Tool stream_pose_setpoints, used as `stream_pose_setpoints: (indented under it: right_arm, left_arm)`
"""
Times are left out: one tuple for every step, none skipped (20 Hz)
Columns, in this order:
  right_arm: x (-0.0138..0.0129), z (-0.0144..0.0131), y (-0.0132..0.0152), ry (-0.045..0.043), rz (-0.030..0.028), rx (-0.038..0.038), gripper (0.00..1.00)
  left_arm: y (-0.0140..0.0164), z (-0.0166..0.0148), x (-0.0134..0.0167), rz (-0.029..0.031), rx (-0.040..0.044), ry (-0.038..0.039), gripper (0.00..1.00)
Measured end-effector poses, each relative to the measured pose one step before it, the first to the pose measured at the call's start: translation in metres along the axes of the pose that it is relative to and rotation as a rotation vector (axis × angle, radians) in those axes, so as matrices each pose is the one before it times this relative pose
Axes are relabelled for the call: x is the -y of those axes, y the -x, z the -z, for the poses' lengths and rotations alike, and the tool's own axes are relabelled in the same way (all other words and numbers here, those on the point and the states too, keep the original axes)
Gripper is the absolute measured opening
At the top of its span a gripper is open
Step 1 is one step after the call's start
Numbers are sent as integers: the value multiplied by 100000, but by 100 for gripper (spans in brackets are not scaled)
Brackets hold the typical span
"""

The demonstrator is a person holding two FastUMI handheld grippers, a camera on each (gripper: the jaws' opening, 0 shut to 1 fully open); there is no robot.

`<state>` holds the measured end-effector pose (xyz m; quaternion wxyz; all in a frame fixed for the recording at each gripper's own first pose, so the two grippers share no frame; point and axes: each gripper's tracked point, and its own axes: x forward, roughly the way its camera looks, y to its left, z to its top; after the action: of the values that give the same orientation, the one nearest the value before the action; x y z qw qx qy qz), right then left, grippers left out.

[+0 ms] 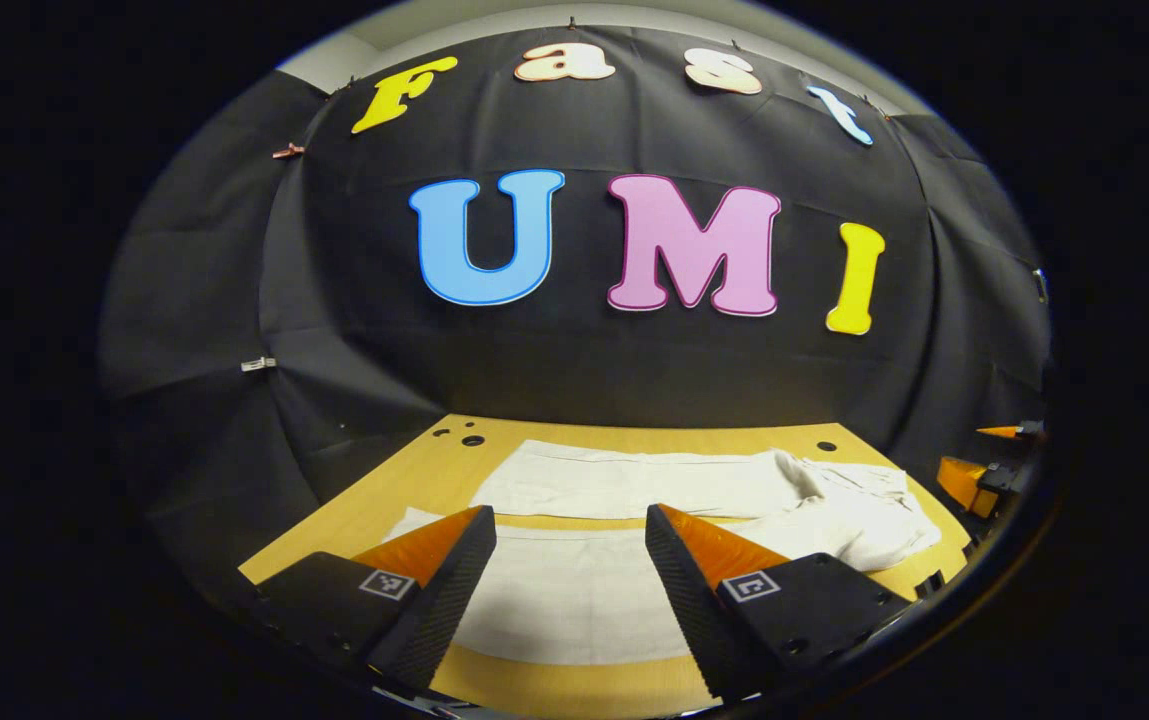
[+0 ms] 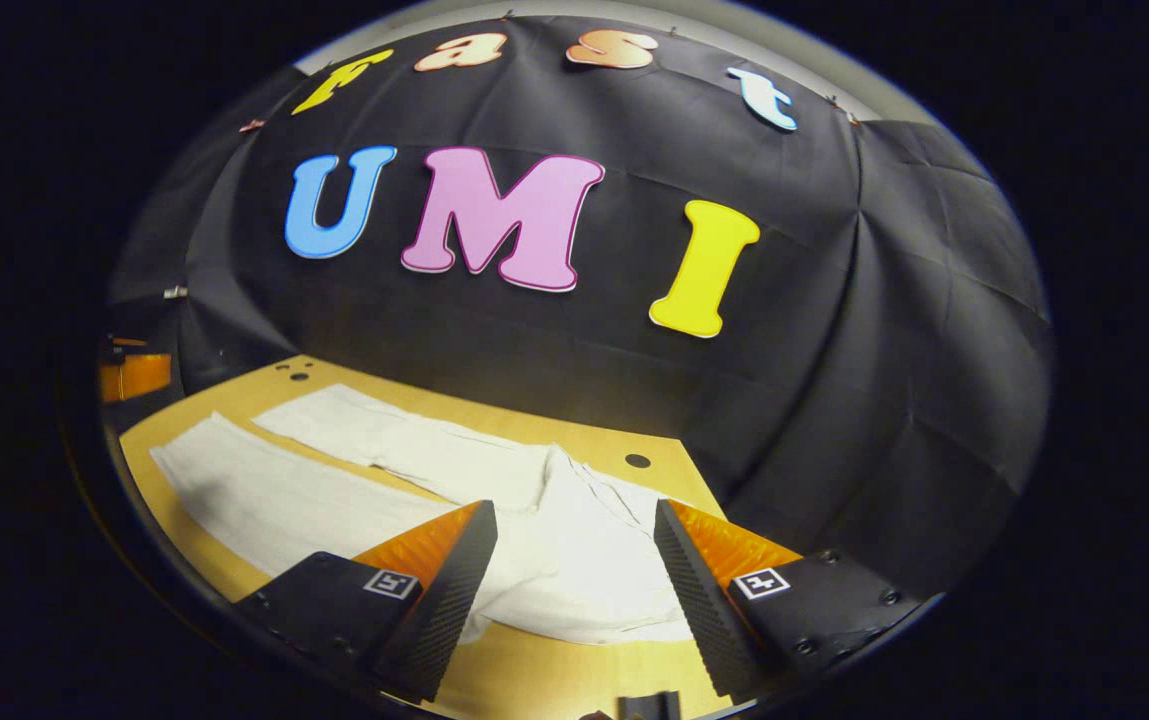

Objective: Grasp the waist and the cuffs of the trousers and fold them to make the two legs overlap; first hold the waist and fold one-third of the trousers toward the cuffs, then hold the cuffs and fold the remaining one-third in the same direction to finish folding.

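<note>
White trousers [image 1: 634,500] lie spread flat on the wooden table [image 1: 374,500], both legs side by side and apart, cuffs to the left, rumpled waist [image 1: 864,510] to the right. My left gripper [image 1: 569,530] hovers open above the near leg, close to its cuff end, nothing between its fingers. In the right gripper view the trousers [image 2: 414,480] stretch away to the left, and my right gripper [image 2: 574,525] stands open over the waist [image 2: 584,560], empty. The right gripper [image 1: 984,475] peeks in at the far right of the left gripper view.
The table's near edge [image 2: 554,680] runs just below the waist. Small round holes [image 1: 472,440] [image 2: 637,461] mark the tabletop near its back corners. The black cloth wall stands right behind the table. The left gripper [image 2: 134,375] shows at the far left of the right gripper view.
</note>
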<state>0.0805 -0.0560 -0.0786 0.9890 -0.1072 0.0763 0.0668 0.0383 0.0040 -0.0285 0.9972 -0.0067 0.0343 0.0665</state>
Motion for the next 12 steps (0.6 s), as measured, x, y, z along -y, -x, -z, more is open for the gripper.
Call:
stream_pose_setpoints:
  right_arm:
    - [408,926,-522,3290,-2470,-2503,98]
    - [865,750,-496,3703,-1102,-2097,98]
    - [931,600,-505,4247,-839,-913,98]
    - [719,384,-448,4696,-840,-502,98]
    - [600,712,-537,4974,-984,-893,98]
    - [558,891,-508,4861,-1302,-1345,98]
    - [389,987,-400,4723,-1665,-1436,98]
    - [410,1002,-263,4979,-1798,-1461,98]
    - [388,1056,-235,4910,-1884,-1559,98]
    - [97,1091,-100,4787,-2258,-1592,98]
    - [-115,1247,-93,4738,-2576,-2029,98]
    - [-153,1103,-293,4639,-2259,-2010,98]
  left_arm:
    - [-8,-52,-203,-1510,806,-507,92]
    - [-163,200,-117,-693,-384,181,95]
    - [-200,583,-99,-732,-952,613,95]
    - [-161,269,-155,-1284,-867,758,95]
    - [-193,474,-240,-1459,-949,857,95]
    - [-111,381,-181,-1395,-1051,783,95]
    - [-93,517,-225,-1425,-1382,605,95]
    - [8,410,-282,-1609,-1483,319,95]
    - [-32,582,-354,-1729,-1005,-10,95]
    - [6,327,-448,-2208,-827,-375,95]
    - [15,551,-511,-2122,-607,-457,95]
    - [-16,476,-383,-1691,-1183,-224,95]
